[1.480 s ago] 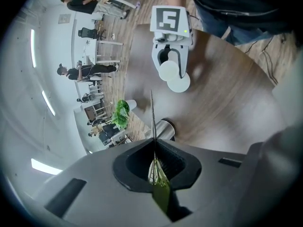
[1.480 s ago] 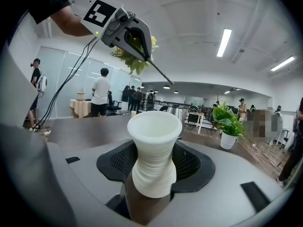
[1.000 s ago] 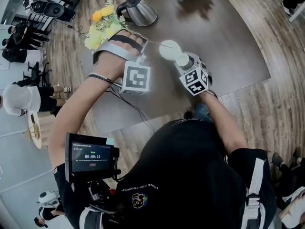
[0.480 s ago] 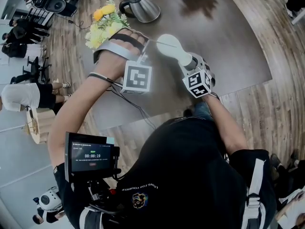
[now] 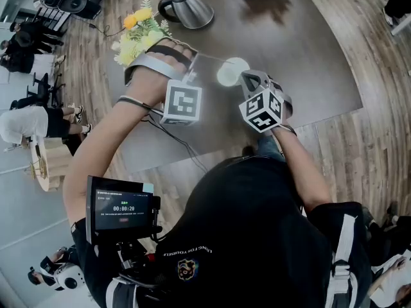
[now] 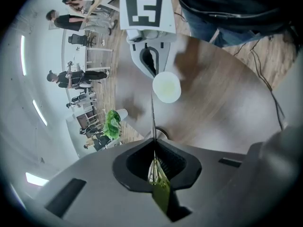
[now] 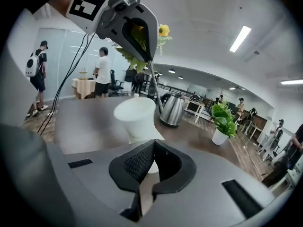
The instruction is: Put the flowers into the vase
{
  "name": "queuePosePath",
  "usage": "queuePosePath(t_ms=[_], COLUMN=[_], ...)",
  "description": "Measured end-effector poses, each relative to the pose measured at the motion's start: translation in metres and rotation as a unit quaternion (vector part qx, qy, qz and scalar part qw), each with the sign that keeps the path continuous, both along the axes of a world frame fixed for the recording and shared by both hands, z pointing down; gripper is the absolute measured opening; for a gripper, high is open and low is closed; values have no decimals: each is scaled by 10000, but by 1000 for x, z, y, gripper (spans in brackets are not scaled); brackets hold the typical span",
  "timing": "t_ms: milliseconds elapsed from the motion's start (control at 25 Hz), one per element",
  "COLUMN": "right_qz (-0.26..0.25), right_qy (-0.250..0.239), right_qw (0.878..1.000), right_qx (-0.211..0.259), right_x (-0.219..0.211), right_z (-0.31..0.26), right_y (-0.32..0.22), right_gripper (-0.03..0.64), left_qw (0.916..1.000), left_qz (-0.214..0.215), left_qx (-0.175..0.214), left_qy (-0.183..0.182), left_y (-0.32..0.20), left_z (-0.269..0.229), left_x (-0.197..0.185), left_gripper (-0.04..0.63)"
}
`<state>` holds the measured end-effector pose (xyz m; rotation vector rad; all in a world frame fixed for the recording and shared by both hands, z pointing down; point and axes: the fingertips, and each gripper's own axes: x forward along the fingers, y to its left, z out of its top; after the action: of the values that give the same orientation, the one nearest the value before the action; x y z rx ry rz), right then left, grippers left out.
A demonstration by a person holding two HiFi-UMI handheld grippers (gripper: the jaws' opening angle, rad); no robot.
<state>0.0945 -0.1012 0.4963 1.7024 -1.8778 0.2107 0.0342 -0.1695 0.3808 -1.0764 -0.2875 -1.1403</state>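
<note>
The left gripper is clenched on the stems of the flowers: blooms out to the left, cut ends aimed right at the white vase, which appears to stand upright on the table. The right gripper, just beside the vase on its near side, has just been closing its jaws, and they meet on nothing. The step in hand looks like lining up for insertion; next the stem ends need lowering into the vase's mouth
</note>
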Motion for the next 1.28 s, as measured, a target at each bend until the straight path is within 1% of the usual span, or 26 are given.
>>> queuePosePath(t_ms=[160, 200, 240, 280, 320, 360, 400, 440, 480, 520, 560, 600, 640, 760, 840, 880, 920, 1000, 1040, 1080, 1120, 1200, 1280], right_qz=[-127, -250, -509, -928, -1476, -2094, -2730, -3331, -3836, -4220, -4490, -4669, -4778, -4934, -5016, -5036, -5040, -5022, -4989, -4926, -4826, -4493, -3988], right_qy=[123, 169, 211, 268, 395, 670, 1140, 1735, 2289, 2668, 2845, 2881, 2870, 2928, 3042, 3070, 3077, 3047, 2995, 2908, 2781, 2427, 1981], right_qw=[9998, 9994, 9983, 9949, 9874, 9735, 9511, 9197, 8845, 8538, 8322, 8187, 8099, 7894, 7784, 7774, 7790, 7860, 7930, 8038, 8185, 8555, 8949], right_qx=[-124, -161, -204, -276, -413, -623, -884, -1145, -1347, -1477, -1578, -1693, -1829, -2184, -2234, -2185, -2106, -1925, -1803, -1634, -1412, -859, -291], right_x=[-2, -6, -16, -30, -48, -67, -84, -98, -110, -120, -131, -141, -149, -167, -169, -167, -166, -166, -168, -169, -168, -160, -145], right_z=[6, 10, 14, 18, 24, 34, 48, 65, 82, 95, 105, 113, 121, 139, 148, 151, 151, 150, 147, 143, 136, 112, 81], right_y=[-5, -4, -2, 1, 7, 14, 20, 25, 26, 24, 21, 18, 15, 12, 14, 13, 11, 6, 3, 0, -6, -23, -42], right_gripper=[17, 18, 20, 69, 209, 258, 292, 306, 317, 325, 325, 325, 325, 324, 322, 310, 222, 213, 212, 210, 210, 209, 207], left_qw=[9998, 9997, 9996, 9994, 9992, 9989, 9984, 9977, 9968, 9956, 9945, 9937, 9931, 9899, 9862, 9846, 9833, 9807, 9795, 9788, 9786, 9797, 9817], left_qz=[-92, -124, -174, -241, -319, -404, -501, -617, -751, -889, -1005, -1087, -1142, -1394, -1630, -1719, -1794, -1933, -1991, -2030, -2042, -1996, -1897], left_qx=[-119, -139, -157, -171, -185, -205, -234, -263, -279, -281, -270, -252, -234, -248, -290, -302, -306, -292, -278, -260, -240, -199, -149], left_qy=[-142, -144, -149, -157, -151, -125, -84, -35, 12, 51, 77, 88, 89, 96, 102, 98, 94, 90, 83, 60, 24, -47, -89], left_y=[0, 0, -2, -4, -6, -10, -13, -17, -21, -26, -30, -34, -37, -38, -37, -37, -39, -41, -42, -43, -44, -48, -51], left_z=[10, 13, 15, 16, 17, 17, 17, 18, 19, 21, 23, 25, 26, 23, 22, 22, 24, 27, 29, 30, 32, 35, 34], left_x=[-6, -8, -10, -13, -16, -19, -23, -29, -36, -45, -54, -61, -68, -89, -104, -110, -115, -128, -134, -138, -138, -132, -123], left_gripper=[21, 21, 21, 21, 22, 21, 21, 21, 21, 21, 21, 21, 21, 21, 21, 21, 21, 21, 21, 21, 21, 21, 21])
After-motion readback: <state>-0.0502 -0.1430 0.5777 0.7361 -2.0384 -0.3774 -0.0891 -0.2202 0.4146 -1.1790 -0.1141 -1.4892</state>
